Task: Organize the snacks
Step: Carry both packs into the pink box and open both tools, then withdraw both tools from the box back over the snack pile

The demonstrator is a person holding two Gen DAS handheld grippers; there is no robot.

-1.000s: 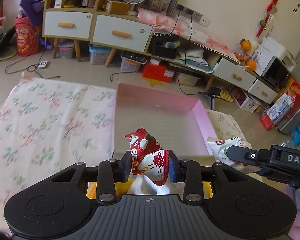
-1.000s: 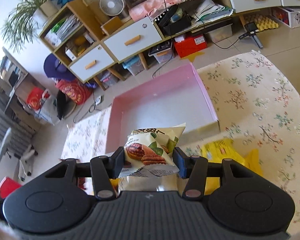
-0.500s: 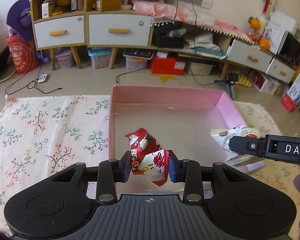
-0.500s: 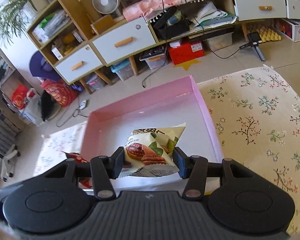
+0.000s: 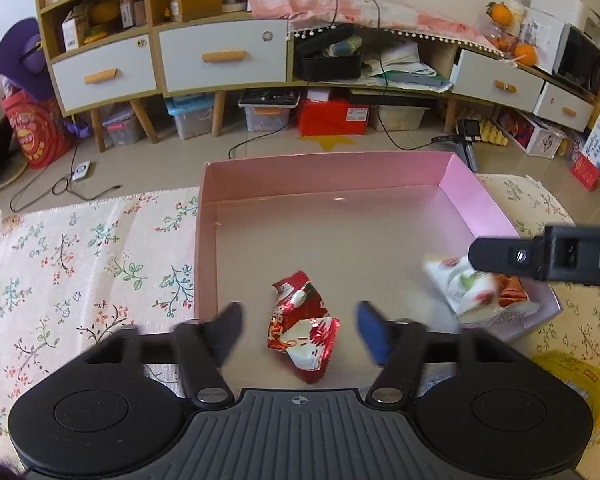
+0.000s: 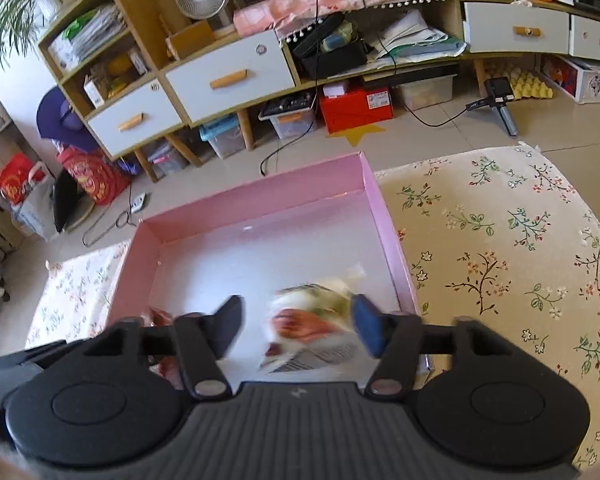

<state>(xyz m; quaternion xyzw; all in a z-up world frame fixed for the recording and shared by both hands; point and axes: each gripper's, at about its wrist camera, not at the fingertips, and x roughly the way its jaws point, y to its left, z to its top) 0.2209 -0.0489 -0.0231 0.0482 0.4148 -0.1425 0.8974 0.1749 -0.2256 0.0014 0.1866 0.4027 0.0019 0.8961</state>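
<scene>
Now both packets [image 5: 302,326] inside pink box [image 5: 324,172], near front edge.

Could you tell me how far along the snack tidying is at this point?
Two packets are in the pink box: the red snack packet and the white nut packet, blurred as if just dropping. Both the left tool and the right tool are opening, with neither packet gripped. A yellow packet still lies outside on the floral cloth.

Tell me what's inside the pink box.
Two snack packets: a red one and a pale one, inside the pink box. The grippers hide the box's near edge.
</scene>
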